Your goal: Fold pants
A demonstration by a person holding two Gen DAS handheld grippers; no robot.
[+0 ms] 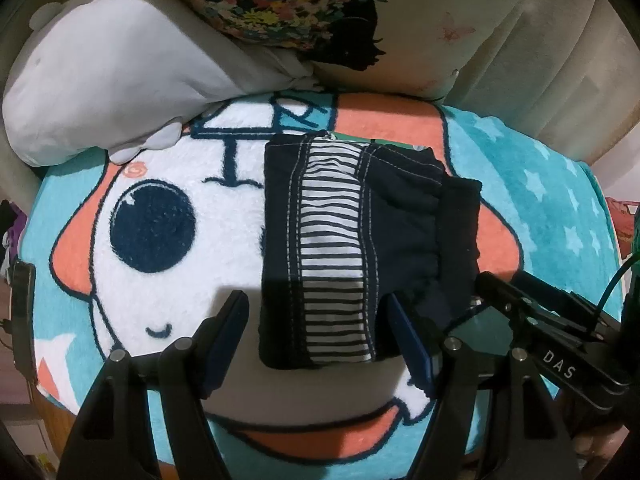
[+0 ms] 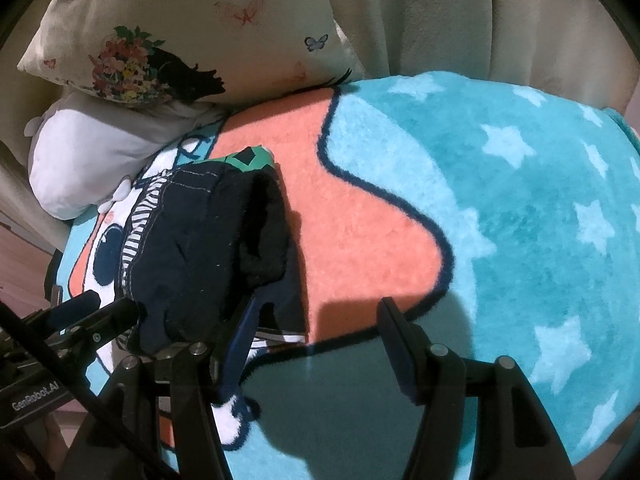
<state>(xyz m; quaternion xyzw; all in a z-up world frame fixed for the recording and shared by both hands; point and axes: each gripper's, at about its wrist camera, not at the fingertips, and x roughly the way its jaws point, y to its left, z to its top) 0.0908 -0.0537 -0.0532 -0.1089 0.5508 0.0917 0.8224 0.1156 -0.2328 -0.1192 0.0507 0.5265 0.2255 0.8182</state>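
Left gripper (image 1: 320, 328) first, nearest the lens: jaws spread wide, and the near end of the pants (image 1: 344, 248) sits right in the gap. The pads stand off either side of the cloth, so nothing is pinched. One blue pad hangs over the white plush to the left of the bundle, the other rides over its gathered right edge.

Right gripper (image 2: 316, 332) next: also spread and holding nothing. Its left finger hovers at the dark cloth of the pants (image 2: 200, 248); whether it touches I cannot tell. Its other finger is out over bare blanket (image 2: 500, 200). So the bundle lies off to that gripper's left, not between its jaws.

Now the pants themselves: a compact dark-blue bundle with a striped panel up the middle, flat on the cartoon blanket, already well folded by the look of it. Its long axis runs straight away from the left gripper, toward the pillows. A black flap (image 1: 460, 220) sticks out along the right side.

The left hand is the better placed, squarely over the near edge and lined up with the length. A further fold would mean lifting that near end toward the far one, I'd judge, or the right hand tucking in the flap.

Beyond: white pillow (image 1: 104, 80), floral pillow (image 1: 300, 4), pale curtain (image 2: 440, 12).
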